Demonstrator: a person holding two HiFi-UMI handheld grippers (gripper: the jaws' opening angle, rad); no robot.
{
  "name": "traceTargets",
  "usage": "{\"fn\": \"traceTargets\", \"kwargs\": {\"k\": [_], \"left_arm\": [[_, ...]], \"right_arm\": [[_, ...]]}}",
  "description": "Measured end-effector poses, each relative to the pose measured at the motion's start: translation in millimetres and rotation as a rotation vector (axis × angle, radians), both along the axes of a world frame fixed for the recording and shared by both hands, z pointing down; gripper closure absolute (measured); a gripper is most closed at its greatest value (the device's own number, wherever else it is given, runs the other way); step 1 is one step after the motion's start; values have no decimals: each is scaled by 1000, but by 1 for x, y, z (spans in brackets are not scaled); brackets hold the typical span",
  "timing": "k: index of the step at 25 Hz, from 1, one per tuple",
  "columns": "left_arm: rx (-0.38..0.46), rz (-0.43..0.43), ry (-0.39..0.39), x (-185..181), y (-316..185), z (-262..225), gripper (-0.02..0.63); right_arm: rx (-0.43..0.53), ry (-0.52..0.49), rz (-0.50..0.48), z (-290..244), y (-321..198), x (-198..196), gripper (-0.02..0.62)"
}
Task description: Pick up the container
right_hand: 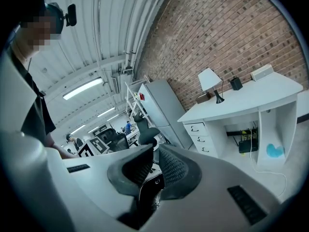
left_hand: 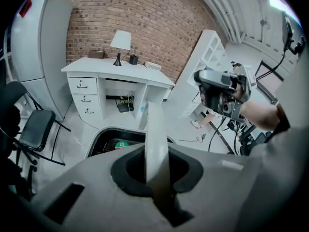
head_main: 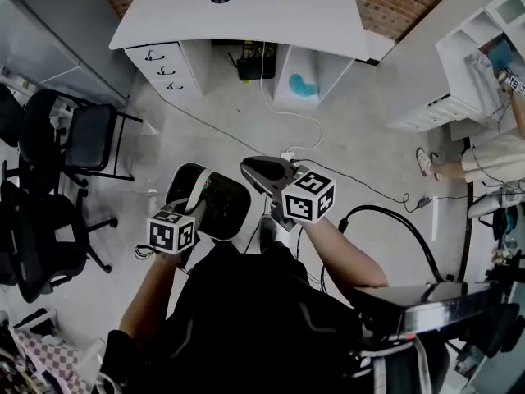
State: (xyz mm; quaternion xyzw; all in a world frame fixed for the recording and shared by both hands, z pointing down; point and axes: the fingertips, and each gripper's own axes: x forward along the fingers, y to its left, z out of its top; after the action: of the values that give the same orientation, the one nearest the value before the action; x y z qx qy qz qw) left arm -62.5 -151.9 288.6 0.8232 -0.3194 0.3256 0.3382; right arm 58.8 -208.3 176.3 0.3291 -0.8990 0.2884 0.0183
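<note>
The container point(head_main: 215, 203) is an oval tub, black inside with a white rim, held up in front of the person. My left gripper point(head_main: 190, 208) is shut on its near left wall. In the left gripper view that white wall point(left_hand: 155, 129) stands on edge between the left gripper's point(left_hand: 157, 178) pads, with the black inside point(left_hand: 108, 144) to its left. My right gripper point(head_main: 250, 171) is at the container's right rim. In the right gripper view a dark piece with a pale edge point(right_hand: 147, 190), apparently that rim, sits low between the right gripper's point(right_hand: 153, 166) nearly closed pads.
A white desk point(head_main: 246, 15) with drawers and a lamp stands ahead against a brick wall. Black chairs point(head_main: 49, 179) line the left. Cables point(head_main: 369, 191) run over the floor at right, where another person point(head_main: 492, 158) stands by white shelving point(head_main: 459, 72).
</note>
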Motion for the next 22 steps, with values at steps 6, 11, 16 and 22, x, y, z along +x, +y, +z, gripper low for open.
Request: {"fn": "traceTargets", "kwargs": {"k": [6,11,16,22], "left_arm": [[25,1,1,-10,-1,-23,569],[40,-24,5,-14,-2,-45,569],[59,-23,22,-9,-2,-62,569],[99,-43,26,-7,-6,-85,569]], "right_arm": [[39,5,10,-23,3,-8,560],[104,50,15,-48,8,-10,568],[156,74,89,-70,12,1,581],[237,126,153,-97,15,11,586]]}}
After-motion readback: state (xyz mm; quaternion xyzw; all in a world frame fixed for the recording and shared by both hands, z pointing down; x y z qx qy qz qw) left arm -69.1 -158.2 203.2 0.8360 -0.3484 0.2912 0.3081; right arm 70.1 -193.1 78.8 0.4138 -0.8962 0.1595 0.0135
